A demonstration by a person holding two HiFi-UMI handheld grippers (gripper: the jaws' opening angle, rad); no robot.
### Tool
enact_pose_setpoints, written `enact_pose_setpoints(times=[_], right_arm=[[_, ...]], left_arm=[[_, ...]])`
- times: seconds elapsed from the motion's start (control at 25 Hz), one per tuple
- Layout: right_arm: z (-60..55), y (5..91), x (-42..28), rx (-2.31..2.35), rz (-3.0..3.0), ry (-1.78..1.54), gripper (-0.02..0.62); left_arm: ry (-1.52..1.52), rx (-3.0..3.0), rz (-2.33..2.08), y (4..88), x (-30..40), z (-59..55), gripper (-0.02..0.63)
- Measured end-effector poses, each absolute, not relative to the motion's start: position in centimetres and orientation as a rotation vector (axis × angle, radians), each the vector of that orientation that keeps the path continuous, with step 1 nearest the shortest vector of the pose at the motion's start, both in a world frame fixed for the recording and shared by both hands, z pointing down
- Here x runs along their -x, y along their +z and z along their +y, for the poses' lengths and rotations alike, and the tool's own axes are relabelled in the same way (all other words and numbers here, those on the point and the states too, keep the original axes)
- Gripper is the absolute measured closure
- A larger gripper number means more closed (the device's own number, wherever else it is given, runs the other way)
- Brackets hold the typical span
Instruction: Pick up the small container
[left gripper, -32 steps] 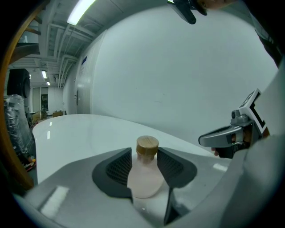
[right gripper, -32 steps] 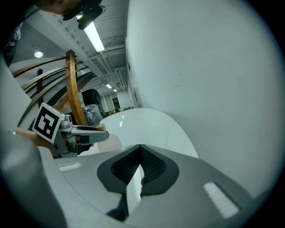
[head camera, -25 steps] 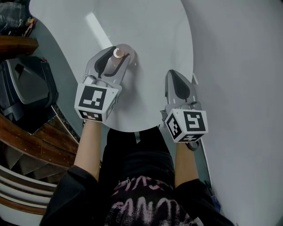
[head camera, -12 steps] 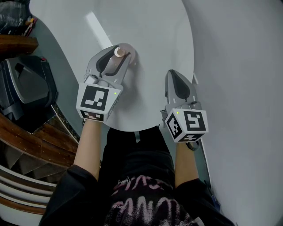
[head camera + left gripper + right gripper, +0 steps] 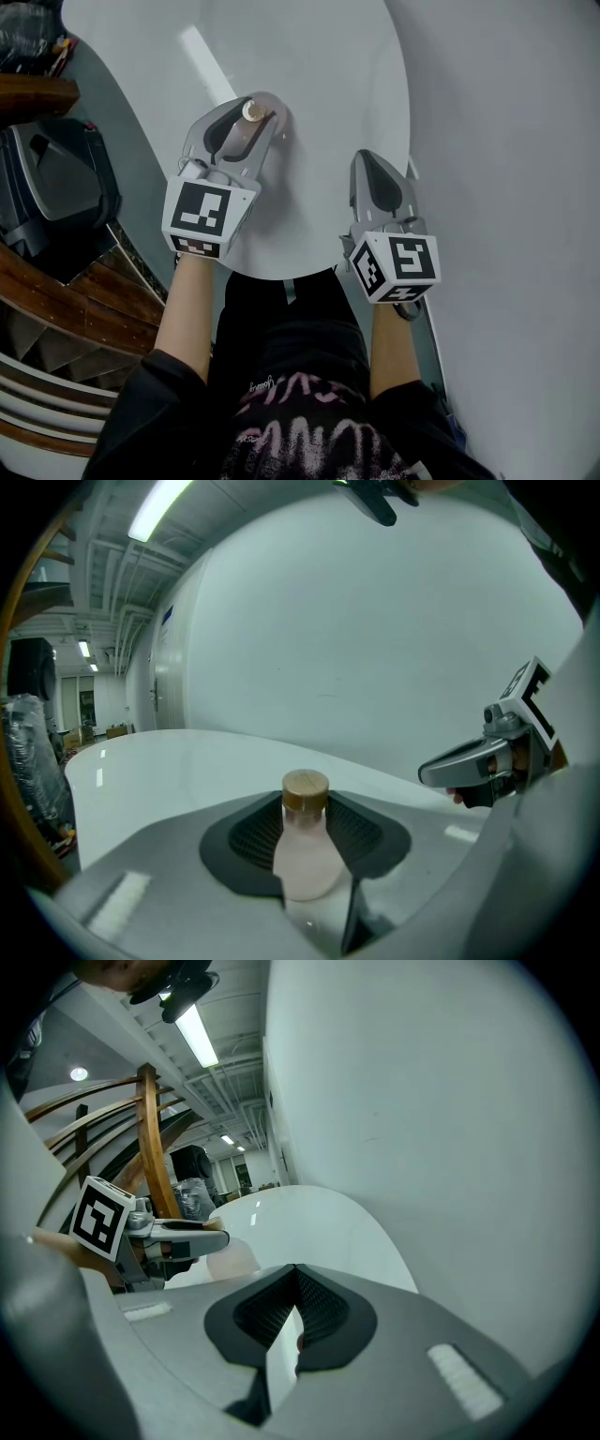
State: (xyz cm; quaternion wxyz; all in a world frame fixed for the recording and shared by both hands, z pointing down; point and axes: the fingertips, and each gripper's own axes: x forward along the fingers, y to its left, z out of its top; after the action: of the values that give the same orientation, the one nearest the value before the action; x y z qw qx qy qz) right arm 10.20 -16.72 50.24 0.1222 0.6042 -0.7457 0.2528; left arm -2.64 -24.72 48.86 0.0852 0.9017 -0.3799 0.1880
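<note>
Over the last second almost nothing had moved. In the head view the left tool (image 5: 259, 105) sat at the same spot in the upper middle of the frame as before, and only its marker cube had shifted by a hair. It was clenched around the small bottle (image 5: 305, 850), whose pale pink body stood upright between the dark ribbed pads with its wooden cap (image 5: 306, 789) poking up above them. The bottle was in the lower centre of the left gripper view, on the round white desk (image 5: 309, 56) near its front left. The pads hid its base, so I could not tell whether it rested on the surface or had just cleared it.

The right tool (image 5: 367, 157) had also stayed put, right of centre near the desk's edge. It was closed to a thin slit and held nothing.

Since the bottle's place had not changed, the grasp looked settled but the lift appeared not to have started. The next move was probably a straight raise, kept level so the smooth bottle would not slip.
</note>
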Motion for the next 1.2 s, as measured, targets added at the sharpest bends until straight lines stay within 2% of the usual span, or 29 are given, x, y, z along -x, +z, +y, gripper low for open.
enact_pose_setpoints(times=[1.2], right_arm=[[-16.52,49.97,-11.1,-1.788,-2.152,0.733,0.574]], left_arm=[[0.52,-2.707,-1.161,47.99,2.94,-25.02,0.463]])
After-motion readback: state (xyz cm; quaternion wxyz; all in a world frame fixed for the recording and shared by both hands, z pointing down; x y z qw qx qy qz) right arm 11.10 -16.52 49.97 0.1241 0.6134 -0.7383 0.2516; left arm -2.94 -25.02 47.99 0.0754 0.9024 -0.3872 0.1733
